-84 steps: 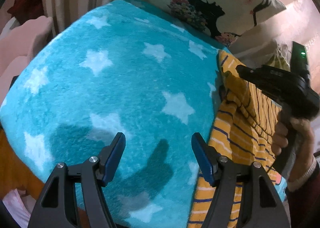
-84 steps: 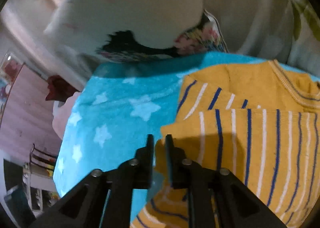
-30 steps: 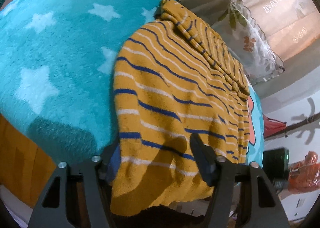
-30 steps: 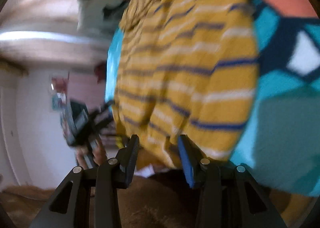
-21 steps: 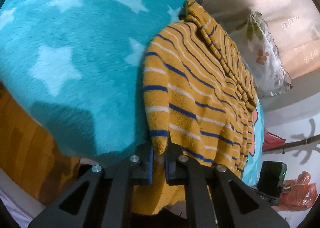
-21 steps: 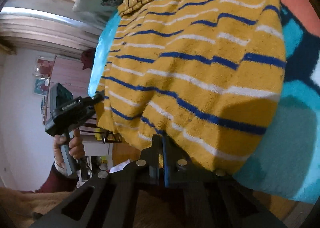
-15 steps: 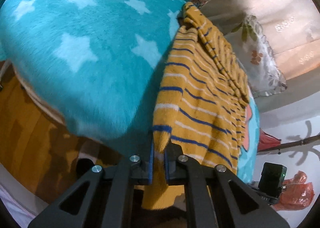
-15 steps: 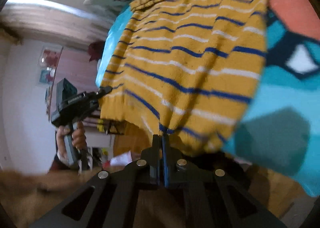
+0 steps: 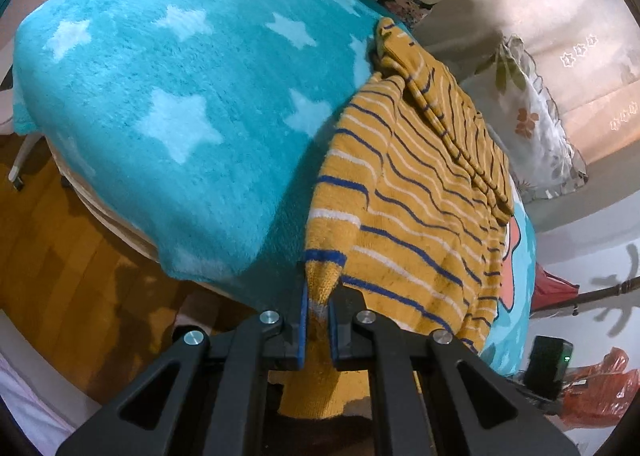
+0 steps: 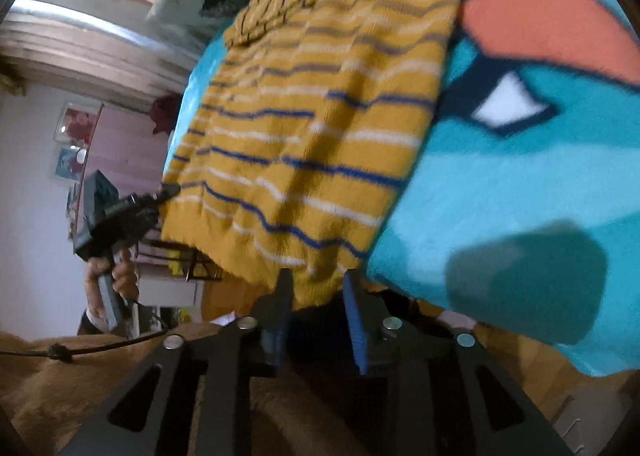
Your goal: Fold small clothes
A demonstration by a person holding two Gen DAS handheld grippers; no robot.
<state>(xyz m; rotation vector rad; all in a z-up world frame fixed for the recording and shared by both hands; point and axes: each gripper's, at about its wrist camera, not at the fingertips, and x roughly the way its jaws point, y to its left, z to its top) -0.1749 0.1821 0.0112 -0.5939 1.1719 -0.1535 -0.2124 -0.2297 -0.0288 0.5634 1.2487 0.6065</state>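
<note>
A small yellow sweater (image 9: 416,191) with blue and white stripes lies over the near edge of a turquoise star blanket (image 9: 184,95), its hem hanging off the bed. My left gripper (image 9: 318,296) is shut on the sweater's lower left hem corner. In the right wrist view the sweater (image 10: 312,127) hangs in front of my right gripper (image 10: 318,288), whose jaws stand apart with the hem edge between them, not pinched. The left gripper (image 10: 120,211) also shows there, holding the far corner.
Patterned pillows (image 9: 532,123) lie behind the sweater at the bed's head. The blanket shows a cartoon print (image 10: 532,31) on the right. Wooden floor (image 9: 60,256) lies below the bed edge. An orange bag (image 9: 600,396) sits at far right.
Both grippers closed on the hem corners and pulled the sweater toward the bed edge. Since half a second ago my right gripper has opened; the left stays shut on its corner.
</note>
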